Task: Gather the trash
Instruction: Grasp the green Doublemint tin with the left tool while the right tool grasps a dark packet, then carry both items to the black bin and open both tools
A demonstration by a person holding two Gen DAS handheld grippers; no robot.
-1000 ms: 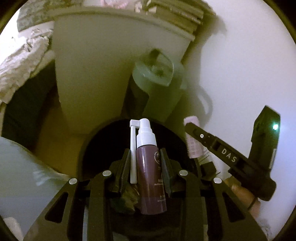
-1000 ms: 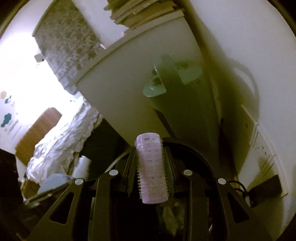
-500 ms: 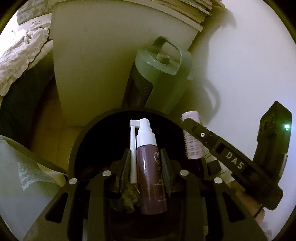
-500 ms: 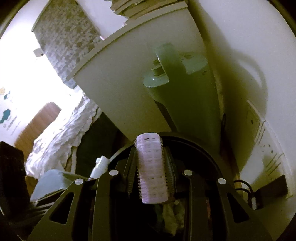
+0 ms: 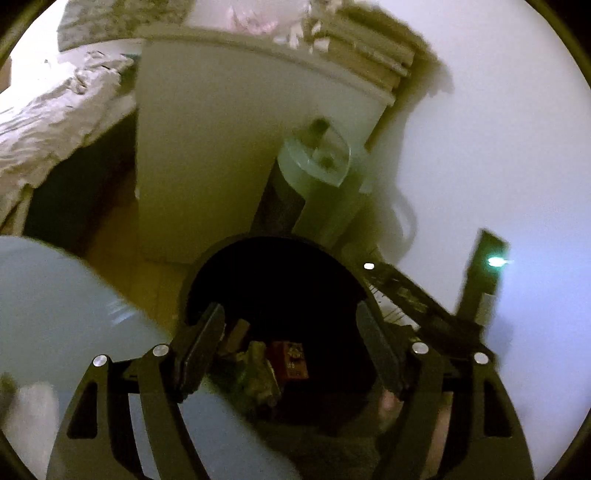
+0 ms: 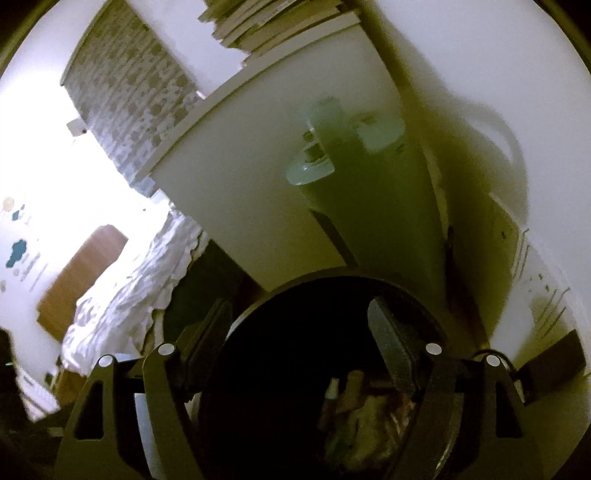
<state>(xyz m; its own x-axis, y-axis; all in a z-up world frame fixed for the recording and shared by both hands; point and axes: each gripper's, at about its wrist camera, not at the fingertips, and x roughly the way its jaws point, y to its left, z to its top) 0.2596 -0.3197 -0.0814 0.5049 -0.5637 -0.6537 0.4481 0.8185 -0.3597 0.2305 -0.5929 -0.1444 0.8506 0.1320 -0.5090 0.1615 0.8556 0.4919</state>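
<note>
Since the earlier frames, the dark spray bottle has gone from between my left gripper's (image 5: 290, 347) fingers and the pink hair roller from my right gripper's (image 6: 299, 343) fingers; both pairs of jaws have just been opening and now stand spread wide, released, with nothing between them.

Left wrist view, lower centre: the two black fingers (image 5: 201, 343) frame the mouth of a round black trash bin (image 5: 207, 266). Inside it, at lower centre, lies mixed trash (image 5: 258, 373), including a red-brown packet (image 5: 293, 360); the picture is too blurred for me to pick out the bottle among it. At lower left a pale bluish surface (image 5: 55, 295) fills the corner. At right, the other gripper (image 5: 424, 306) crosses the frame diagonally, a small light (image 5: 496, 262) glowing on its body.

Right wrist view, lower centre: the same bin (image 6: 424, 302) lies under the spread fingers (image 6: 391, 350), with crumpled trash (image 6: 365, 417) at lower right of its opening; I cannot tell the roller apart there.

Beyond the bin, at centre of both views, stands a grey-green cylindrical appliance (image 5: 314, 166) with a top handle, just beside a white cabinet (image 5: 221, 147). A stack of books (image 6: 273, 26) rests on the cabinet at the top of the frame. At left lies rumpled white bedding (image 6: 122, 295), and behind it a wooden headboard (image 6: 85, 273).
</note>
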